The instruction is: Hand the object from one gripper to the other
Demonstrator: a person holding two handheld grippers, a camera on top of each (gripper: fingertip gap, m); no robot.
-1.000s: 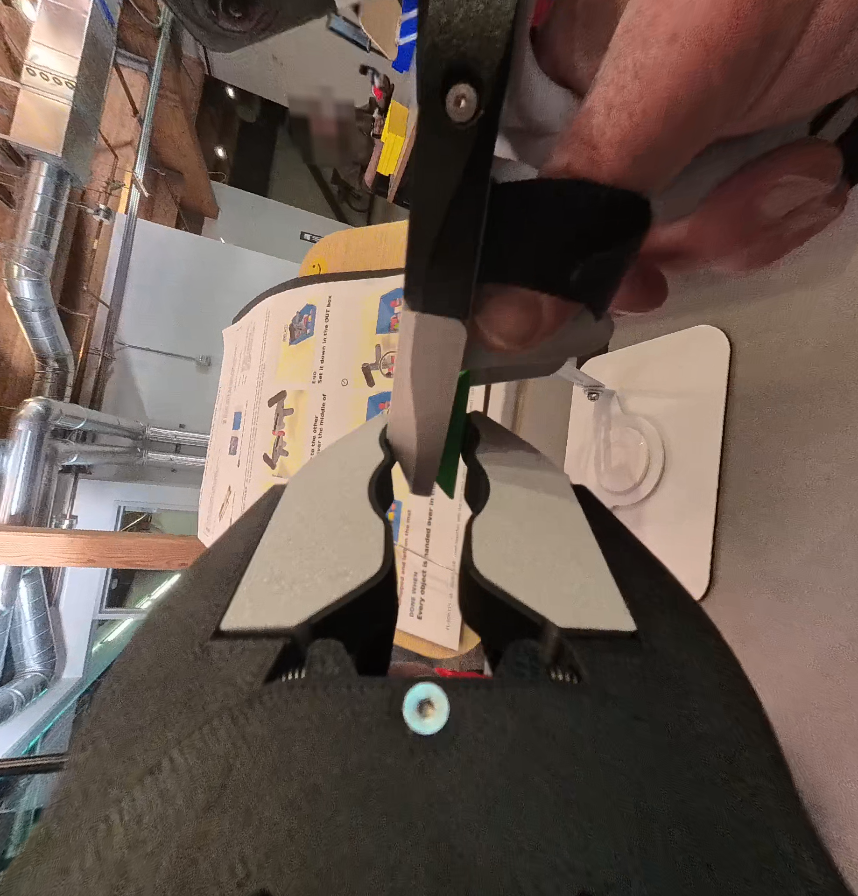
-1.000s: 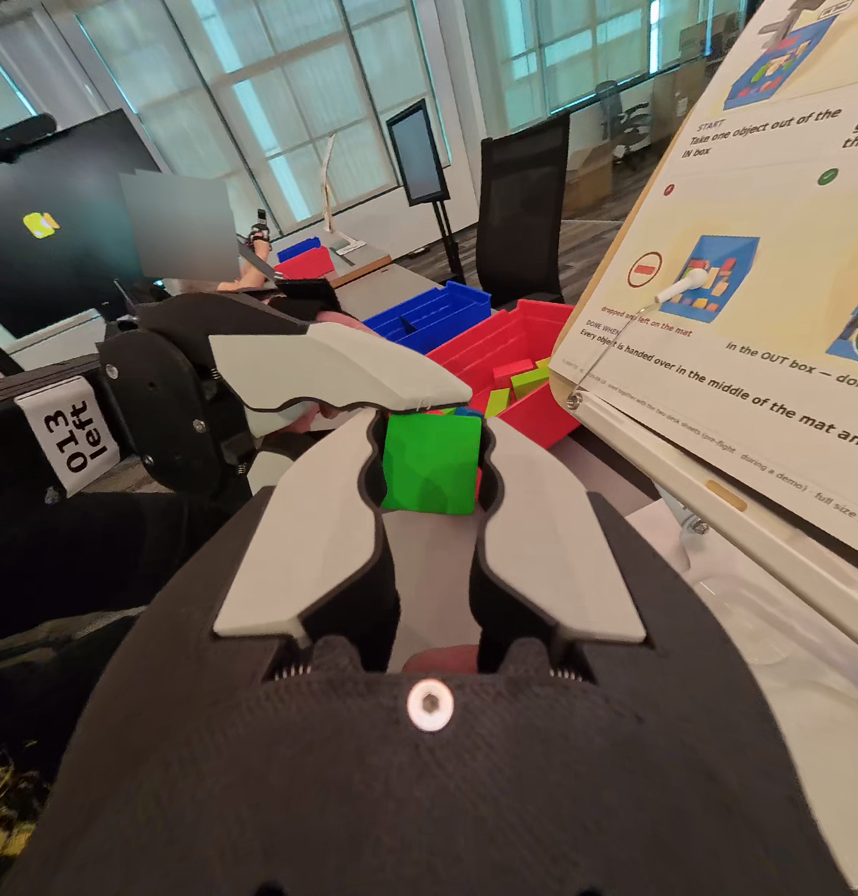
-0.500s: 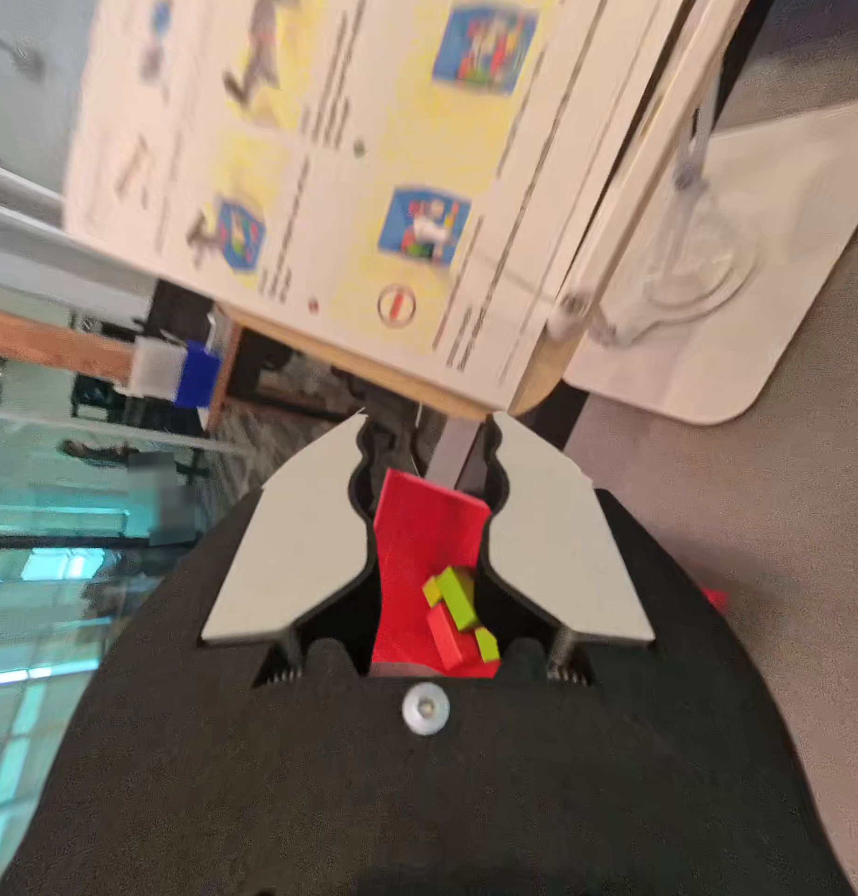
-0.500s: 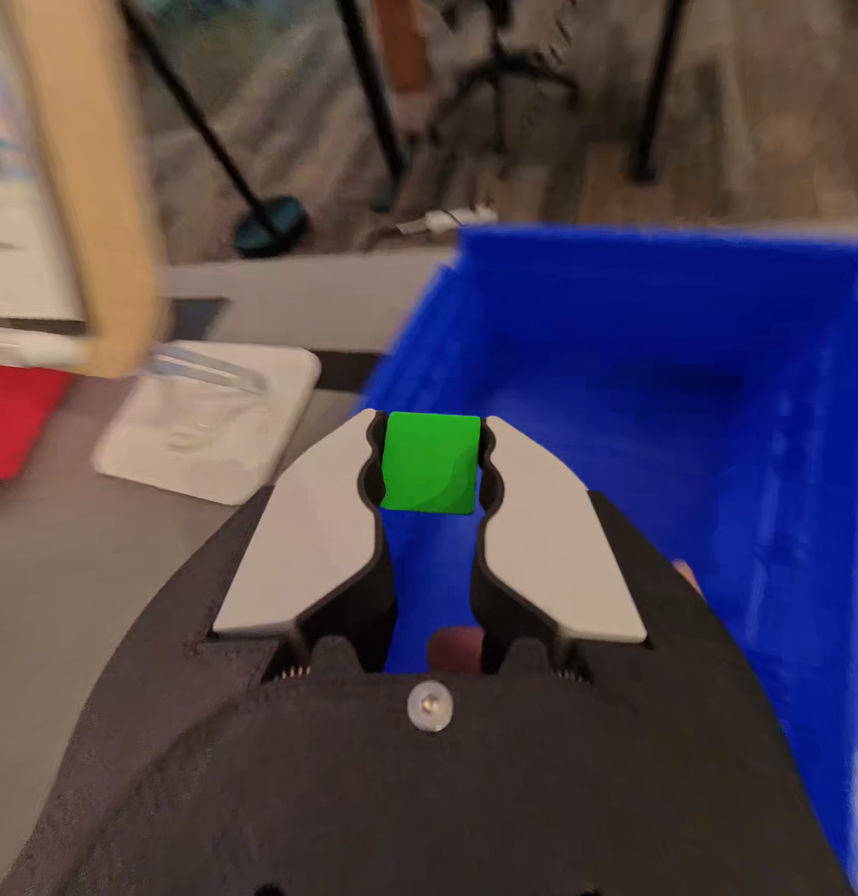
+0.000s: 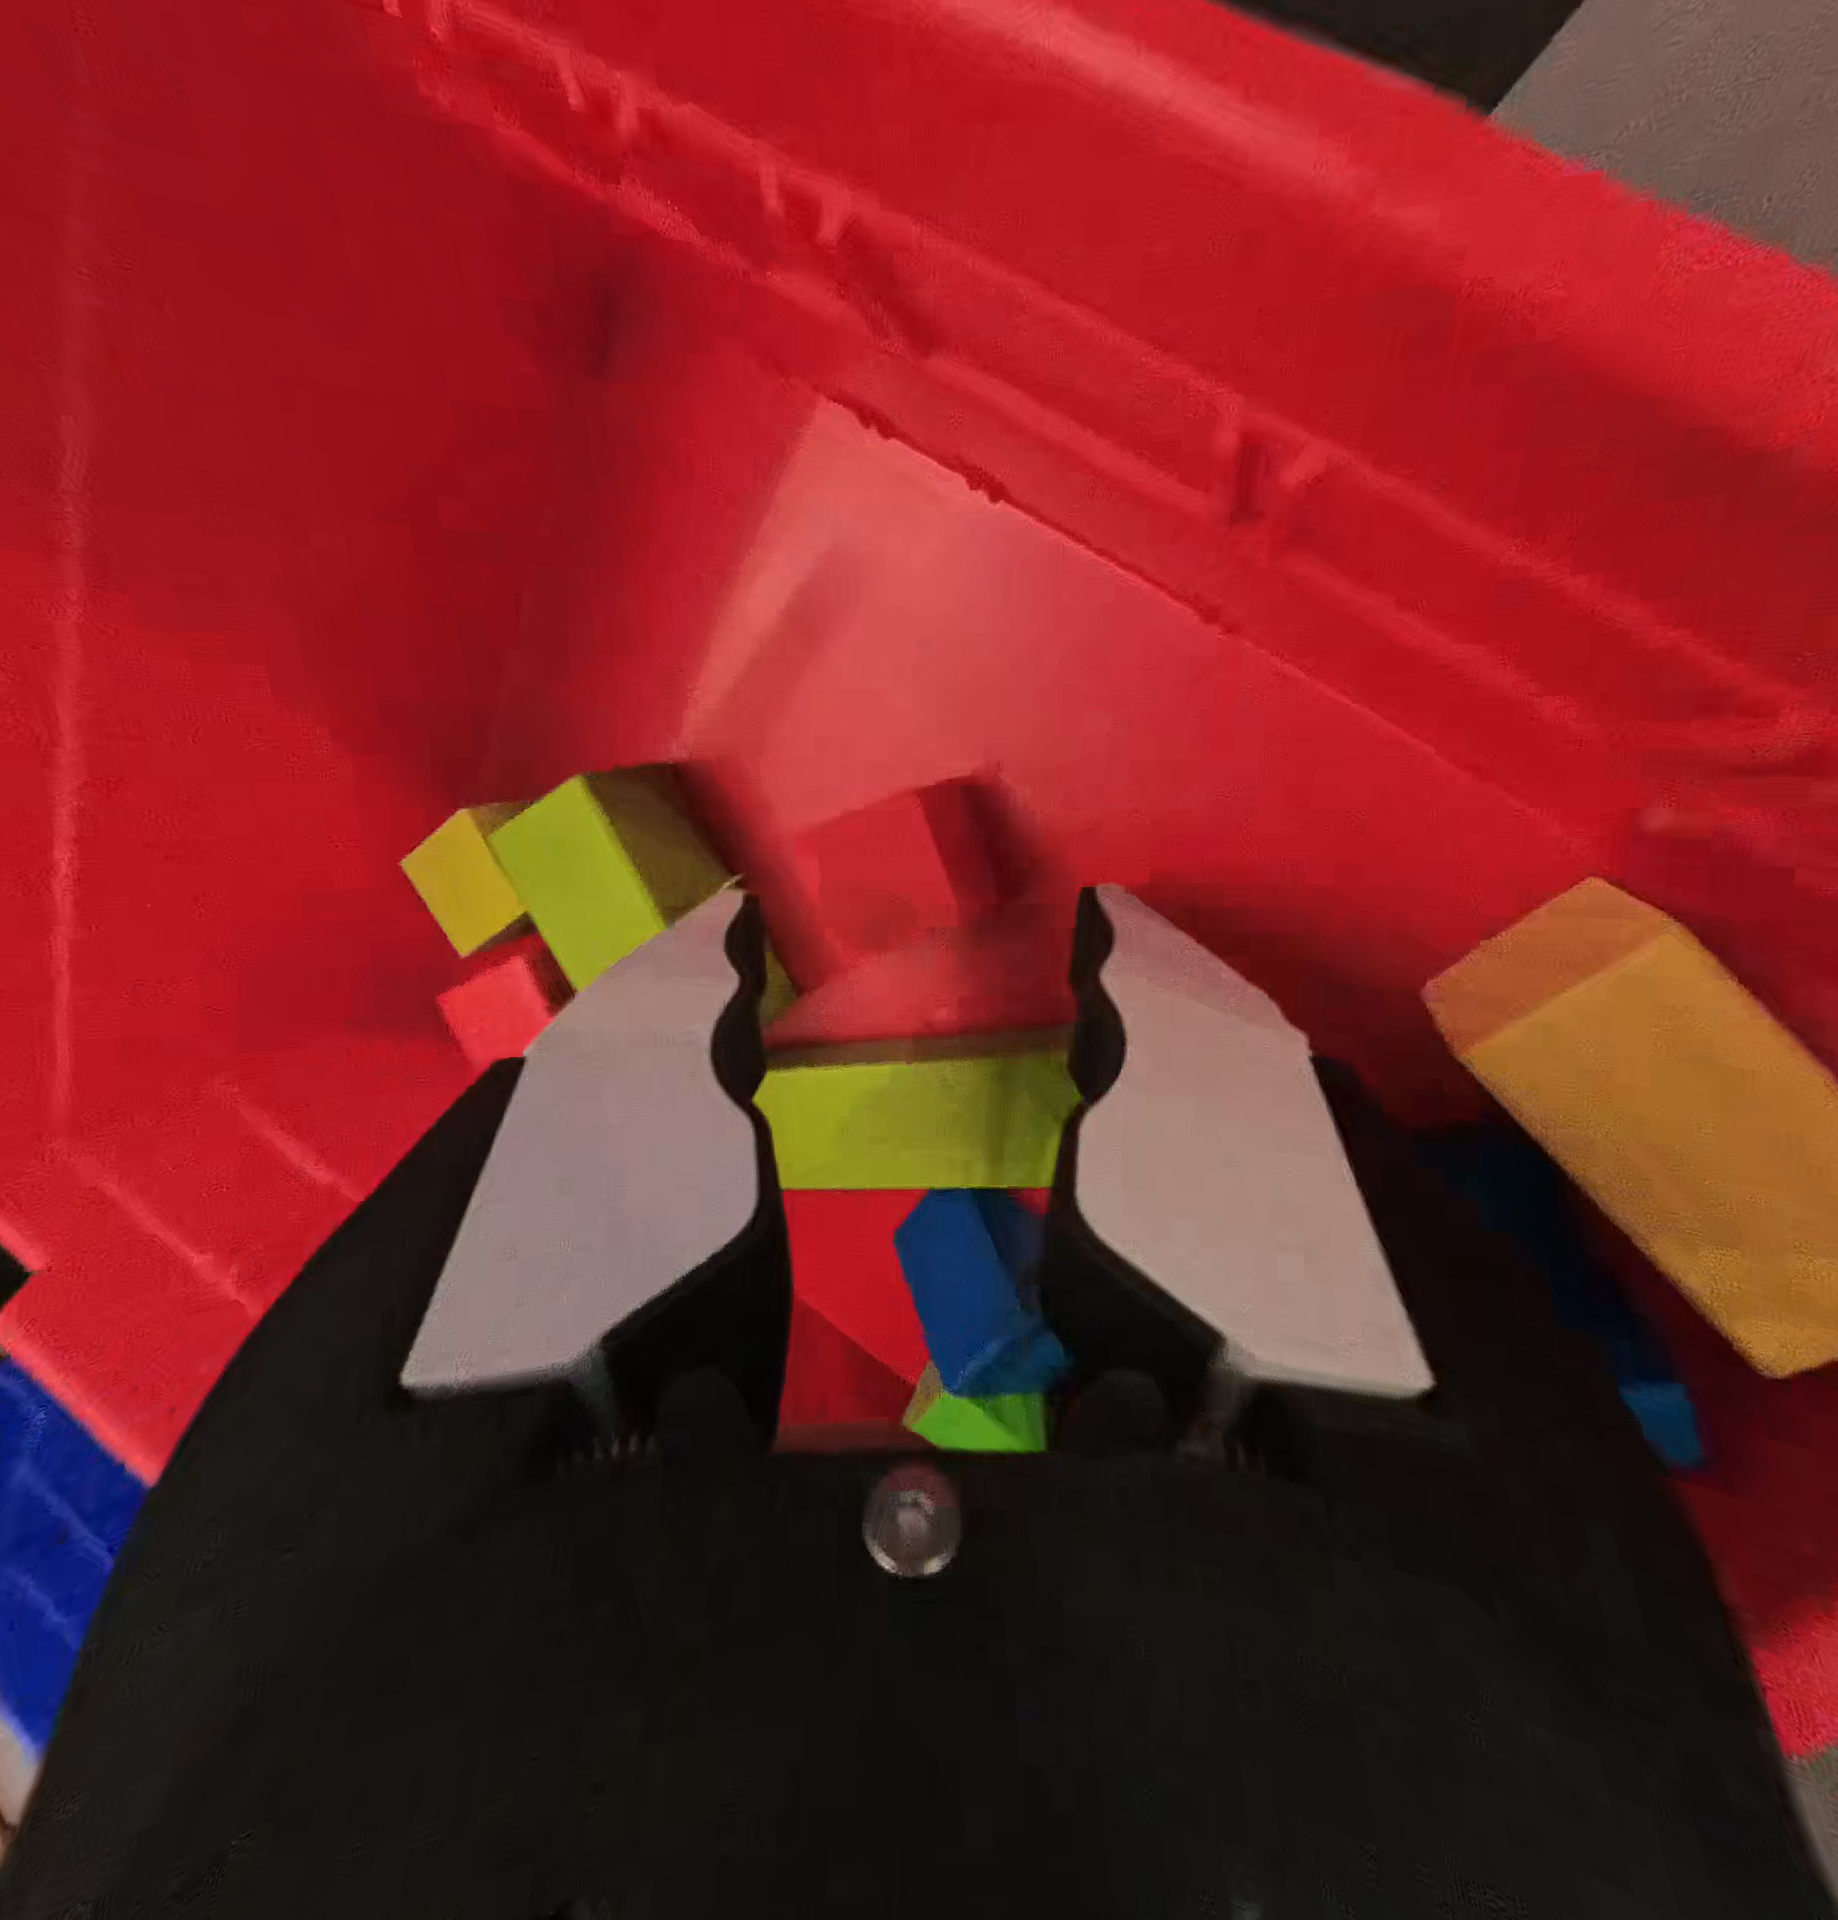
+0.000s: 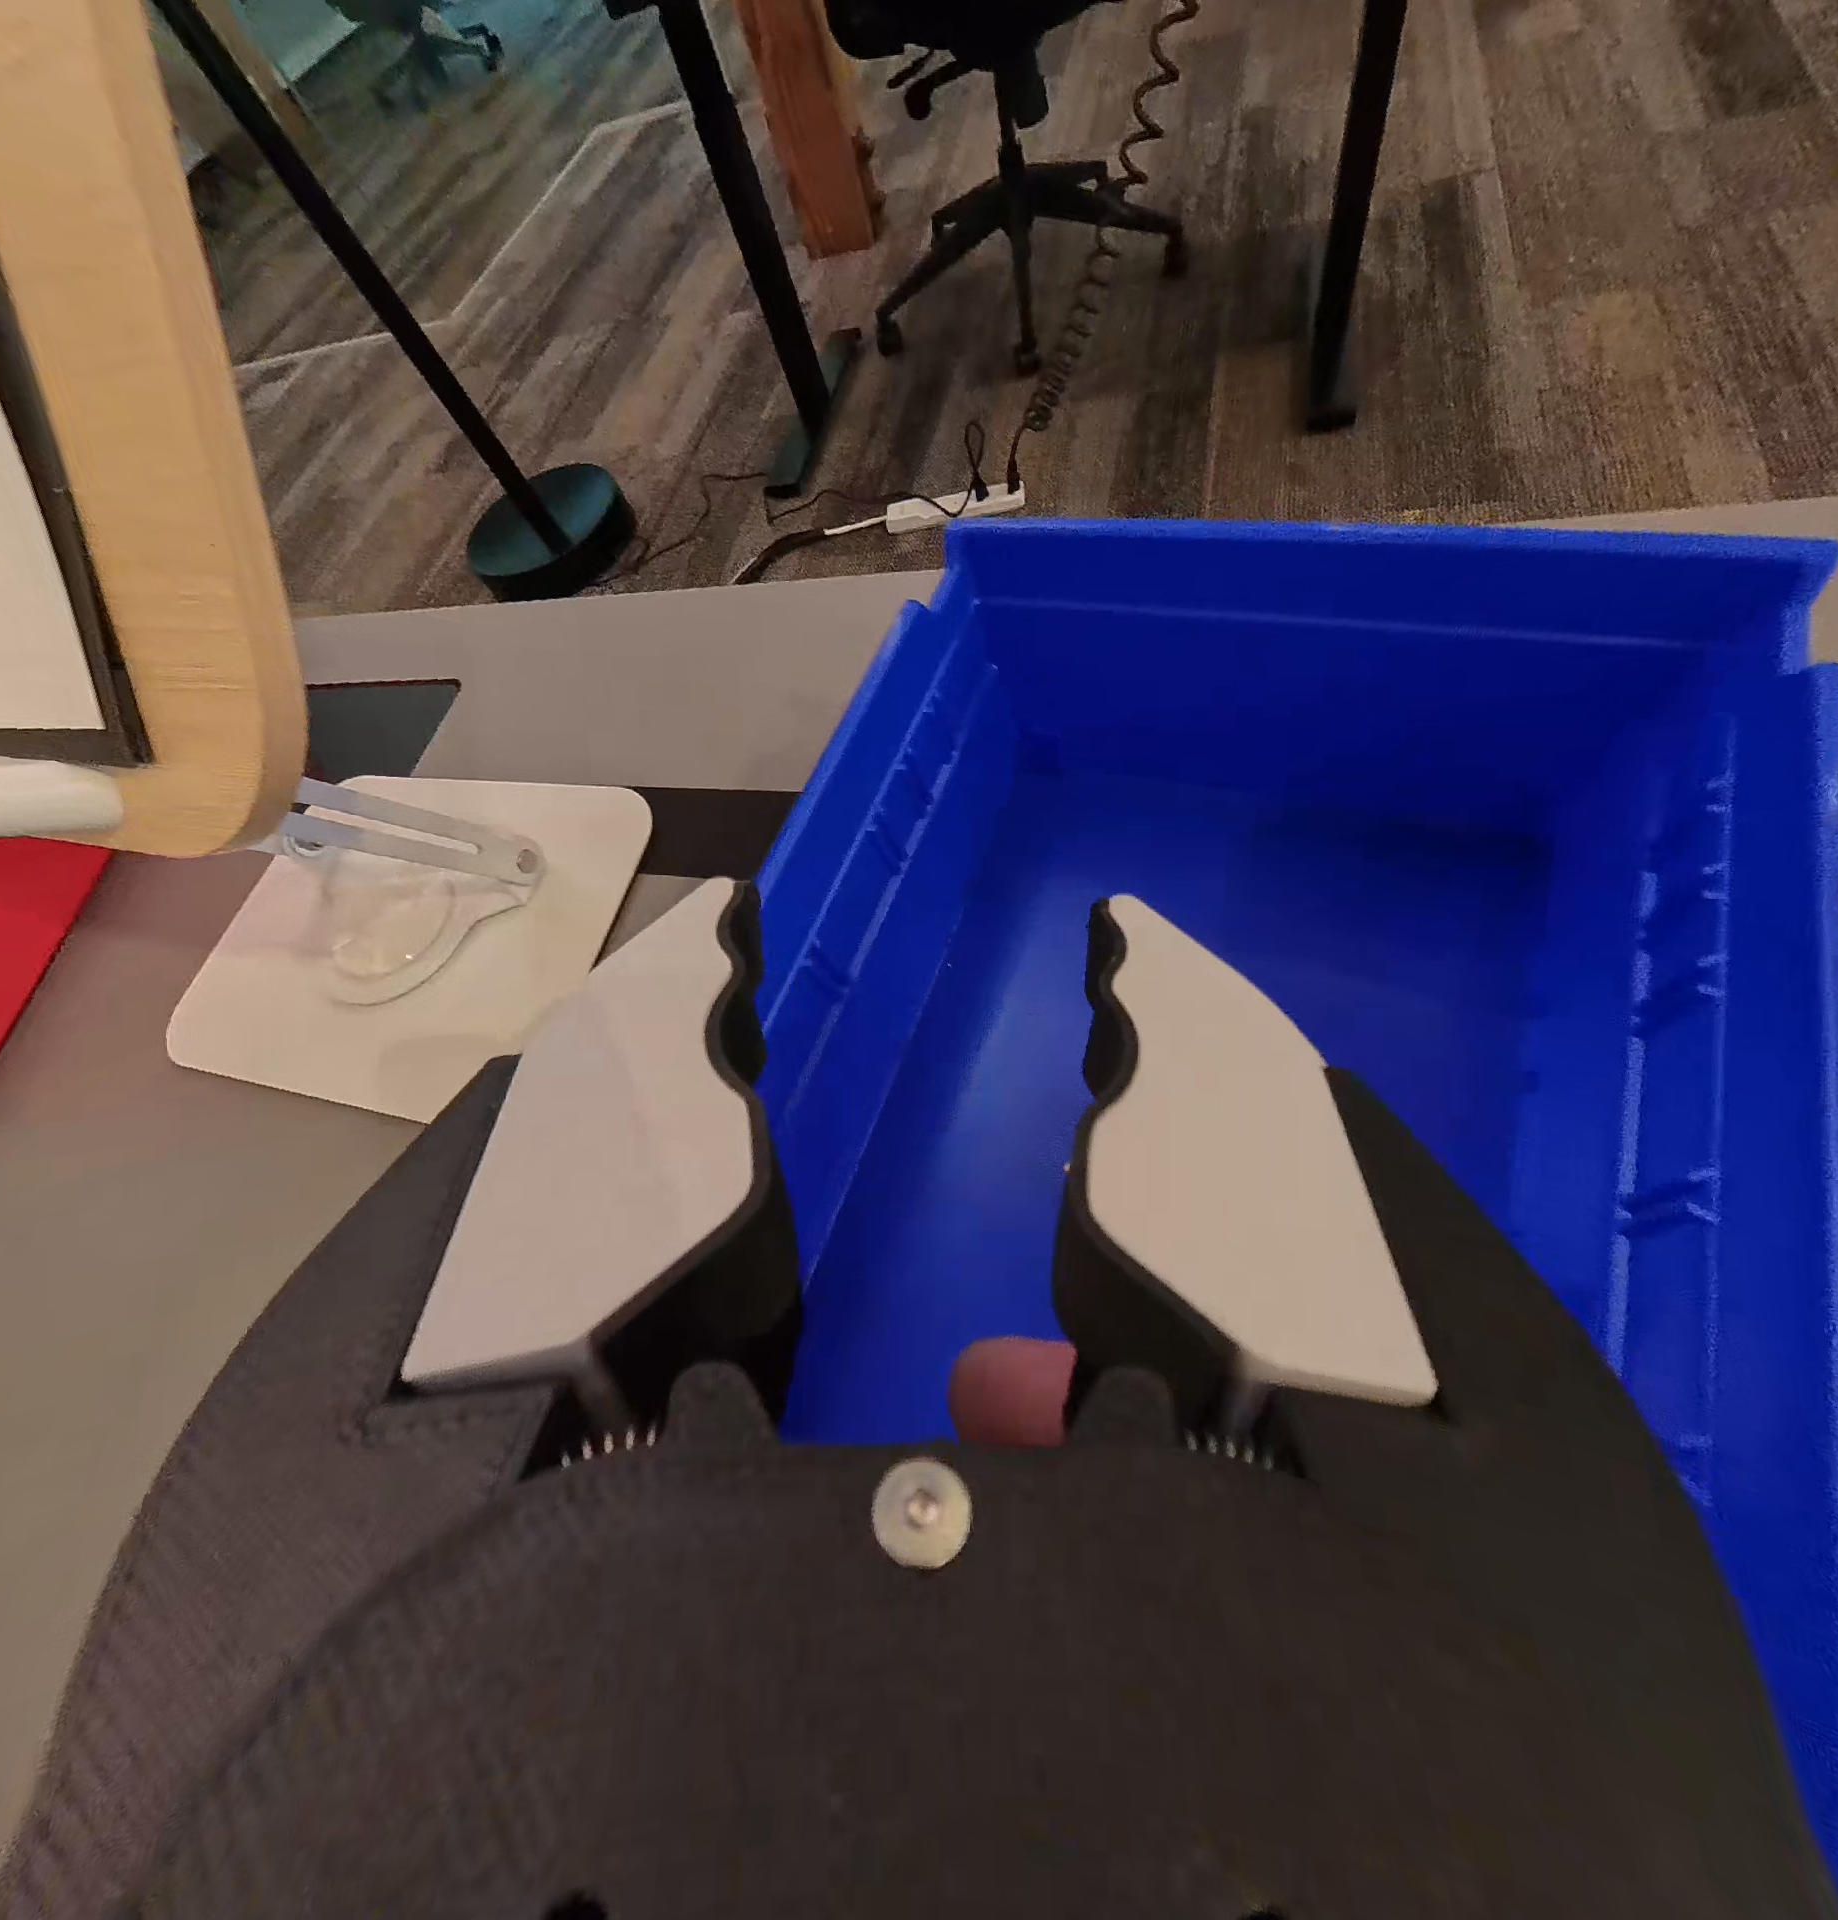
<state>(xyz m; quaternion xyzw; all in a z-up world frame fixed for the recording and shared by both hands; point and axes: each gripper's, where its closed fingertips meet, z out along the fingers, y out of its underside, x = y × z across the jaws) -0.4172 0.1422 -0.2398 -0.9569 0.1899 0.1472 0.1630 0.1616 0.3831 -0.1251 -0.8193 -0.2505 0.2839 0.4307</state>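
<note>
Now both tools stand parted and bare. Right tool point(image 6: 920, 914): jaws spread wide over the open blue plastic bin point(image 6: 1393, 582), nothing between the grey fingers point(image 6: 624, 1122); half a second earlier clamped on a green cube, a second earlier sharing that cube with the left tool. Green cube not visible anywhere in the right wrist view — presumably dropped into the bin and hidden below the tool body, though not confirmable. Bin floor ahead of the fingertips shows bare blue.

Left tool point(image 5: 910, 914): swung away from the handover spot and down into the red plastic bin point(image 5: 271, 416), jaws wide apart. Lime-green rectangular block point(image 5: 910, 1117) lying across the gap, further back than the fingertips; contact with the pads not discernible through the motion blur, so not counted as gripped. Nearby: second lime-green block point(image 5: 593, 873), orange rectangular block point(image 5: 1673, 1122), small blue block point(image 5: 972, 1283).

Meaning for the task: one transfer cycle apparently complete, next pick starting. Next requirement — centring on one block, then closing.
</note>
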